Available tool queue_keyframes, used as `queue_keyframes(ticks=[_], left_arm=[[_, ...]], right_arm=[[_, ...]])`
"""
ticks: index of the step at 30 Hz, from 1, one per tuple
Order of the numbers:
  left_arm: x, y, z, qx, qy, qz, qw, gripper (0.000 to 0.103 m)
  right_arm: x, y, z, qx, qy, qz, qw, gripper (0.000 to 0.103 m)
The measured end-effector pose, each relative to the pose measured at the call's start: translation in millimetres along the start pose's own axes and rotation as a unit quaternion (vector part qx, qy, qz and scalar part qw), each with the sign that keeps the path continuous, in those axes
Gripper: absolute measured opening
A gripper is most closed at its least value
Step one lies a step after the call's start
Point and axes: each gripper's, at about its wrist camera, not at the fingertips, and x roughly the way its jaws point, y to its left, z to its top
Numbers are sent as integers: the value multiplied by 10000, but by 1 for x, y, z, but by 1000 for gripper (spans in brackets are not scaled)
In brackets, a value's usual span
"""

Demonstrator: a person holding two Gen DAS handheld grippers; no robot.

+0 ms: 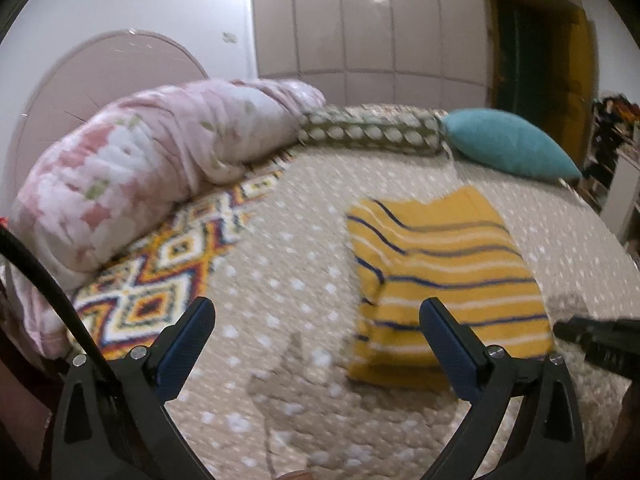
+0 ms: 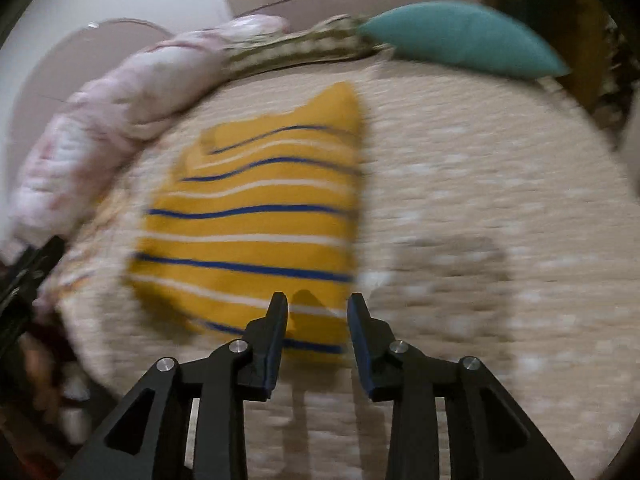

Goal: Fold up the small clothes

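Observation:
A small yellow garment (image 1: 444, 276) with blue and white stripes lies folded into a flat rectangle on the beige dotted bedspread (image 1: 280, 264). My left gripper (image 1: 316, 312) hangs open above the bedspread, just left of the garment's near corner, with nothing between its fingers. In the right wrist view the same garment (image 2: 256, 220) fills the middle left. My right gripper (image 2: 318, 304) hovers over its near right corner, jaws apart with no cloth between the pads. The right gripper's black body (image 1: 600, 340) shows at the right edge of the left wrist view.
A pink floral quilt (image 1: 132, 168) is rolled up along the far left of the bed. Beside it lie a patterned bolster (image 1: 372, 132) and a teal pillow (image 1: 508, 140). A bright diamond-patterned cloth (image 1: 168, 272) shows under the quilt. Wardrobe doors (image 1: 360, 20) stand behind.

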Motion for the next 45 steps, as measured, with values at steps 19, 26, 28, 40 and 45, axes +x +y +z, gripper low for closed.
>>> queue_keyframes(ticks=[19,26,28,40,45], left_arm=[[61,-52,-67,427,1656,-419,9844,101],[65,-55,-72,445,1637,-369,9848,103],[66,-56,-72,446,1594,-345,9856,103],[65,-56,-71,442,1600,-334,9856,103],[53,-49,-63,335,1593,-324,9861,103]], right_arm=[[13,-44,-19,187,202,-1373,9901,42],[15,-41,-20,154,216,-1441,9892,45],[16,-41,-19,149,225,-1458,9890,45],[16,-41,-20,134,219,-1488,9885,46],[12,-38,-21,146,163,-1495,9885,48]])
